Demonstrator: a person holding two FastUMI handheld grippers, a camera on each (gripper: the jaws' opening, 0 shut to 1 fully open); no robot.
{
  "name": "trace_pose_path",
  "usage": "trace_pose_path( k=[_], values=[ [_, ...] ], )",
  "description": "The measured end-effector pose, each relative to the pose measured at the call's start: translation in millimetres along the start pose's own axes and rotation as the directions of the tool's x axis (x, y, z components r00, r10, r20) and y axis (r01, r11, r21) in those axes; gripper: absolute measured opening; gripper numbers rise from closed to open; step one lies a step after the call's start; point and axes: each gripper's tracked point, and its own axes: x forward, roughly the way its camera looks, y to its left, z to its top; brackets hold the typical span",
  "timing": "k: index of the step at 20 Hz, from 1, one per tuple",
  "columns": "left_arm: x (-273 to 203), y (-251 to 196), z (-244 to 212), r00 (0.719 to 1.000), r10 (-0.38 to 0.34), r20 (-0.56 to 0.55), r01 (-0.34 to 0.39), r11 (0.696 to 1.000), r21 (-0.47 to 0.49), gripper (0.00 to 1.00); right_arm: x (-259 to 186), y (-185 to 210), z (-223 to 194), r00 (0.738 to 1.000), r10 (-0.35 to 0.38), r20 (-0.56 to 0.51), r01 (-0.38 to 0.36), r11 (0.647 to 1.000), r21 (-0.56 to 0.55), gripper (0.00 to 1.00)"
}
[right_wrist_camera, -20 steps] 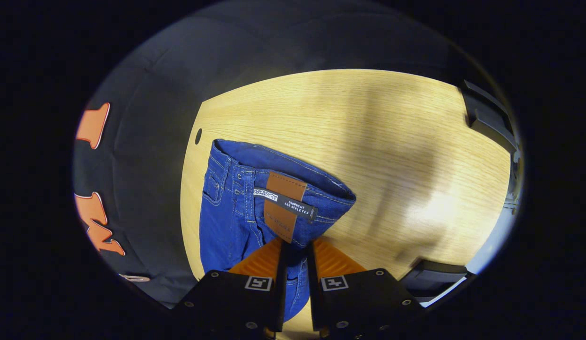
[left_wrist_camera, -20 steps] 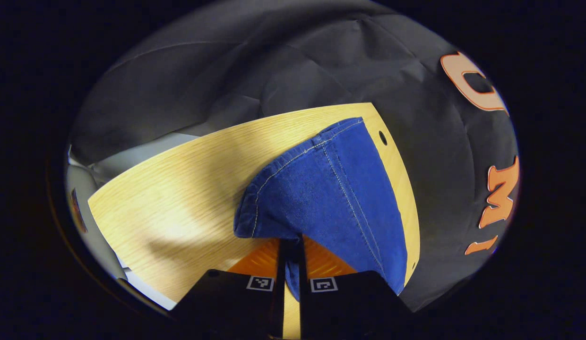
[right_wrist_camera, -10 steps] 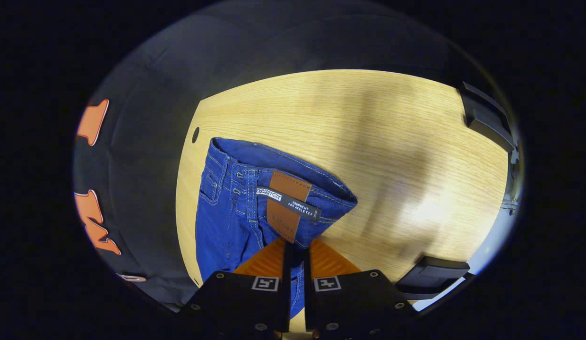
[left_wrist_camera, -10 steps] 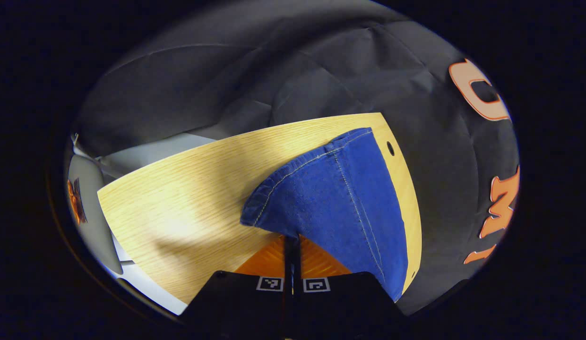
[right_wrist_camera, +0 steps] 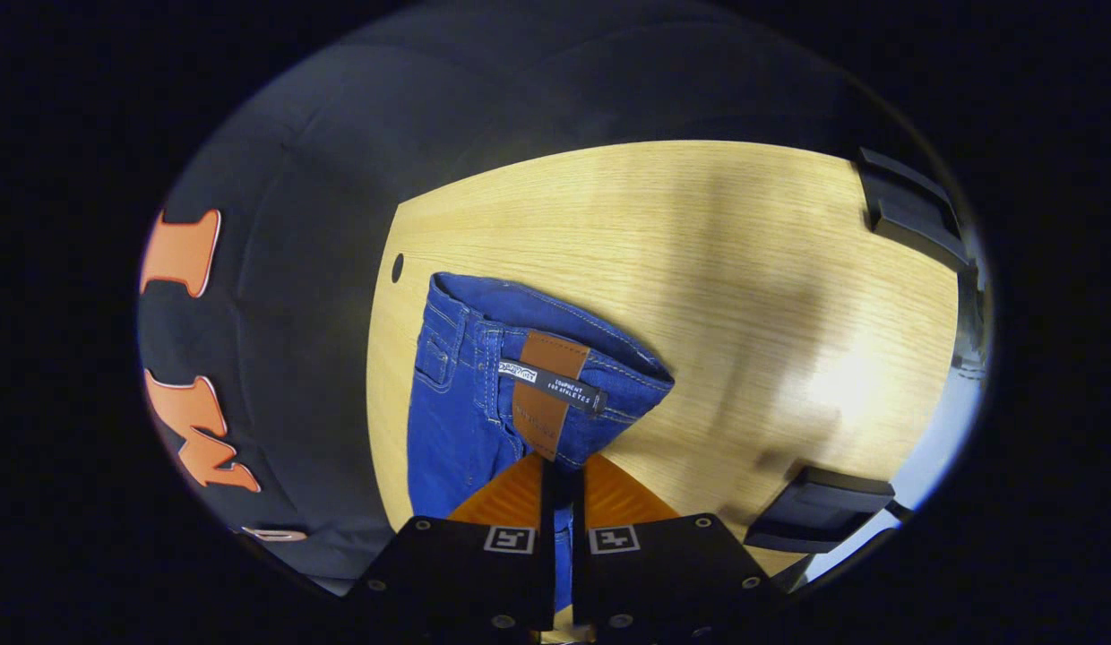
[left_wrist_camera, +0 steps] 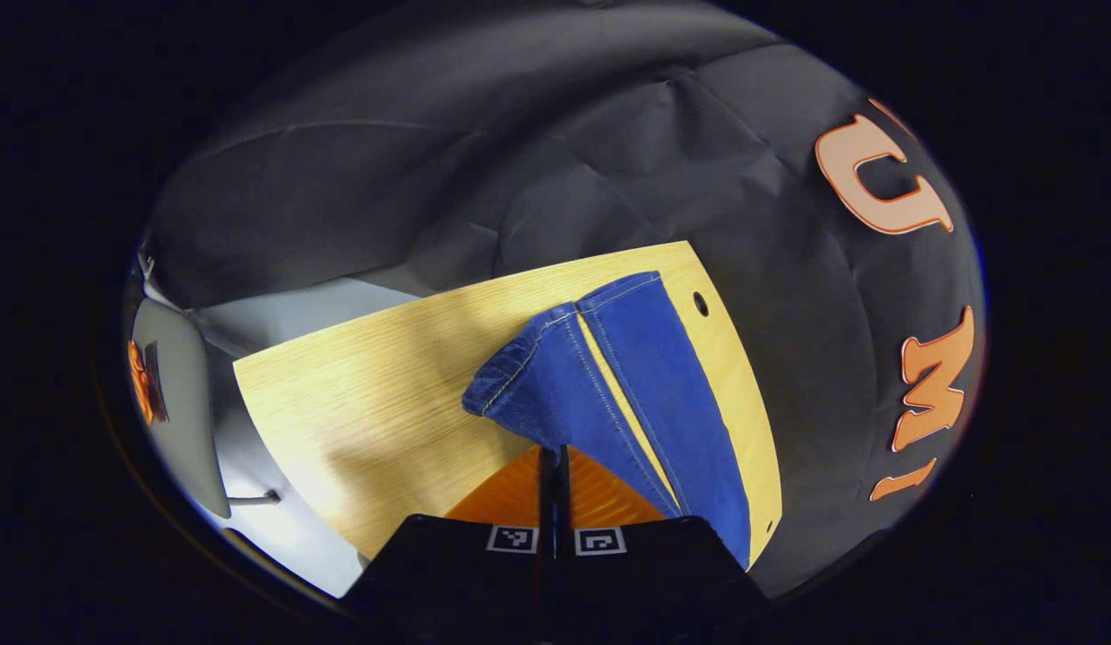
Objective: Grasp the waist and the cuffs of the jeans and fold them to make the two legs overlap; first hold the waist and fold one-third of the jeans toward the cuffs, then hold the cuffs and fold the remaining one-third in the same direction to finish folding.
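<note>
I have the jeans (right_wrist_camera: 484, 394) pinched at both ends. My left claw (left_wrist_camera: 552, 461) is closed narrow on the cuff of one leg (left_wrist_camera: 529, 394), with both fingers pressed on the denim and the cuff raised off the wooden surface (left_wrist_camera: 367, 394). In the left gripper view the other leg (left_wrist_camera: 672, 394) lies flat to its right, along the right edge of the surface, with a thin strip of wood showing between the two. My right claw (right_wrist_camera: 563, 470) is closed narrow on the waist (right_wrist_camera: 573, 421), just below the brown leather patch (right_wrist_camera: 545, 394), and the waistband hangs in a loose arc above the surface.

I judge this to be the first fold, the one that lays one leg over the other. To do it well I want both claws to travel together, at one height and one pace, so the denim stays taut between them and does not twist. I would carry the lifted leg across until its outer seam meets the flat leg's edge, then lower both ends at once. The risk is a slack middle that bunches, or a cuff that slips from the pinch.
</note>
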Motion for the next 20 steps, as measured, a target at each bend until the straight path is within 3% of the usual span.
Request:
trace_pose_path(
  k=[4,9,17,20],
  values=[
    [-23,-19,1,0.999,0.037,0.013,-0.036,0.999,-0.024,0.01,-12,10,3,0.999,0.007,-0.046,-0.007,1.0,0.013,0.08],
    [-33,-41,11,0.992,0.125,-0.008,-0.125,0.992,0.018,0.0,-27,15,7,0.994,-0.026,-0.106,0.031,0.999,0.038,0.08],
    [34,-84,62,0.976,0.183,-0.118,-0.182,0.983,0.02,0.01,-15,40,17,0.994,-0.086,-0.064,0.094,0.986,0.135,0.08],
    [76,-103,77,0.968,0.186,-0.166,-0.171,0.98,0.099,0.0,-5,54,23,0.994,-0.104,-0.036,0.108,0.98,0.166,0.08]
  ],
)
